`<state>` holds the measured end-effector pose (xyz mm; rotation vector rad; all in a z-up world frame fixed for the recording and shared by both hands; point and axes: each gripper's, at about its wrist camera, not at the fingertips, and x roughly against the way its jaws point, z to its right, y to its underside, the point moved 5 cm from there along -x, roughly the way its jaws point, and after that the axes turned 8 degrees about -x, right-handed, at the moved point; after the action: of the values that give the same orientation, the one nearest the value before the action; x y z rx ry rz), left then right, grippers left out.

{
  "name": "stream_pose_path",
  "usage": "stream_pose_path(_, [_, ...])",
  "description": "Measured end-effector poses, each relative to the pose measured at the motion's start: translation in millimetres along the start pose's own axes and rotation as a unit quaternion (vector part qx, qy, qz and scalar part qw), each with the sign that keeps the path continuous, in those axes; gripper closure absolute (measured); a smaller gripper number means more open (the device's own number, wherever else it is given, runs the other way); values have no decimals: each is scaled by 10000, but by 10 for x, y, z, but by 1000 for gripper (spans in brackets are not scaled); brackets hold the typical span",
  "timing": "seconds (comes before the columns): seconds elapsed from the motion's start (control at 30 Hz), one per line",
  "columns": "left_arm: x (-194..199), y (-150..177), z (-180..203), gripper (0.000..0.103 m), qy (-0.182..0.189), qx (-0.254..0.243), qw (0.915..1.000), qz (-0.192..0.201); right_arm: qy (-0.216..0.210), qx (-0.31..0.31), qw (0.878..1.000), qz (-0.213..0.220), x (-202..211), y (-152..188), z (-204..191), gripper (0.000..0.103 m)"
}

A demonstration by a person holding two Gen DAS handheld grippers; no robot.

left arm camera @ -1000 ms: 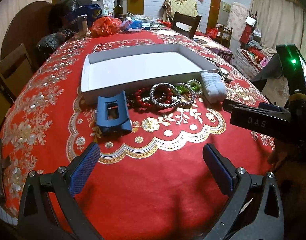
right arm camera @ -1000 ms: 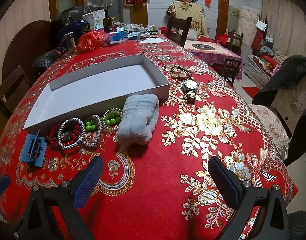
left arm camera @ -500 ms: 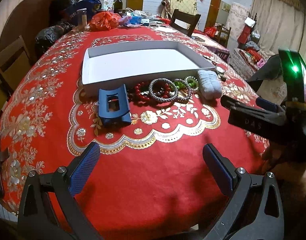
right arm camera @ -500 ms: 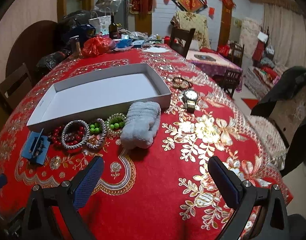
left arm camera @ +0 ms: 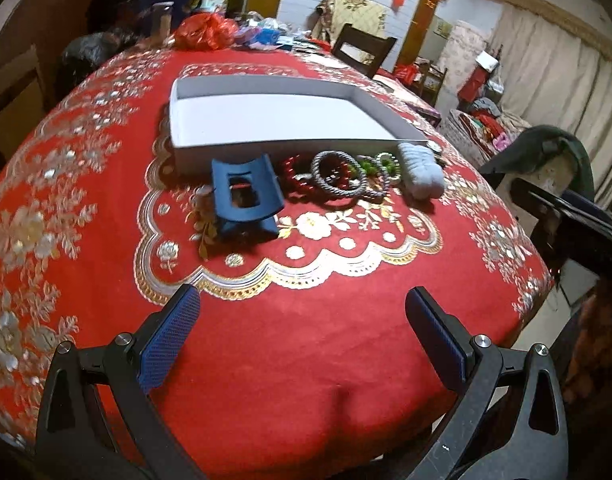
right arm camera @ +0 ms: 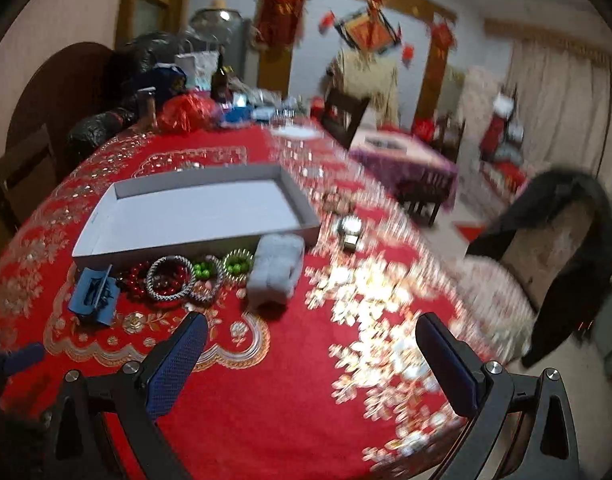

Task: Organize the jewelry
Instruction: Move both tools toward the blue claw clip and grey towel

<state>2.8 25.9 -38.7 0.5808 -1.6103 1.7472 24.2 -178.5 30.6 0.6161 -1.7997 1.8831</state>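
Both grippers are hanging over the near edge of the table with nothing in them. The left gripper [left arm camera: 301, 336] has its jaws spread wide and only red tablecloth [left arm camera: 289, 360] between the blue pads. Same deal with the right gripper [right arm camera: 312, 364]: jaws wide apart, nothing held.

The jewelry sits in a row well ahead of both tools, right along the near wall of the white tray [left arm camera: 265, 120], which has nothing in it. From the left wrist view, going left to right: a blue hair claw clip [left arm camera: 243, 200] standing on its teeth, closest to the left gripper and slightly left of its centre line, then a red bead bracelet [left arm camera: 295, 178], a silver rope bangle [left arm camera: 338, 176] lying partly over it, a green bead bracelet [left arm camera: 370, 168], and a folded grey cloth [left arm camera: 420, 170] at the right end, just beside the tray's corner.

From the right wrist view that whole row is up and to the left of the right gripper, with the grey cloth [right arm camera: 275, 268] the nearest piece. Past the tray's right corner there's a wristwatch [right arm camera: 350, 232], I think; that frame is pretty blurred, so not 100% sure. The left gripper's fingertip [right arm camera: 23, 354] just pokes in at the lower left.
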Motion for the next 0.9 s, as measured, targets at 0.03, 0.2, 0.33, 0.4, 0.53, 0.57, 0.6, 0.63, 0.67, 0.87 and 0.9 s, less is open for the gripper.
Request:
stream_pose_path(0.03, [-16, 4, 2, 0, -36, 14, 10000, -15, -28, 81, 10000, 17, -2, 23, -22, 0])
stream_pose_path(0.2, [-38, -41, 79, 0, -149, -64, 9999, -11, -469, -68, 9986, -253, -149, -57, -122, 0])
stream_pose_path(0.33, [-9, -107, 74, 0, -145, 9, 9999, 67, -698, 92, 9974, -157, -259, -231, -164, 0])
stream_pose_path(0.4, [-15, -139, 50, 0, -300, 98, 9995, 26, -770, 138, 9968, -173, -355, -304, -150, 0])
stream_pose_path(0.53, [17, -192, 75, 0, -558, 35, 9984, 25, -915, -74, 9954, -285, -588, -274, -51, 0])
stream_pose_path(0.57, [28, -199, 79, 0, -610, 0, 9981, 37, -938, -156, 9949, -339, -639, -227, -18, 0])
stream_pose_path(0.6, [44, -219, 96, 0, -699, -58, 9975, 43, -954, -246, 9943, -409, -694, -180, 6, 0])
stream_pose_path(0.63, [53, -232, 104, 0, -747, -86, 9972, 40, -965, -323, 9936, -493, -753, -143, 20, 0])
stream_pose_path(0.67, [53, -249, 112, 0, -804, -105, 9967, 25, -967, -376, 9930, -561, -792, -124, 28, 0])
stream_pose_path(0.87, [-44, -252, 132, 0, -913, -135, 9955, -209, -922, -560, 9921, -645, -891, -108, 135, 0])
stream_pose_path(0.9, [-60, -247, 150, 0, -902, -163, 9955, -240, -919, -602, 9920, -622, -888, -118, 159, 0])
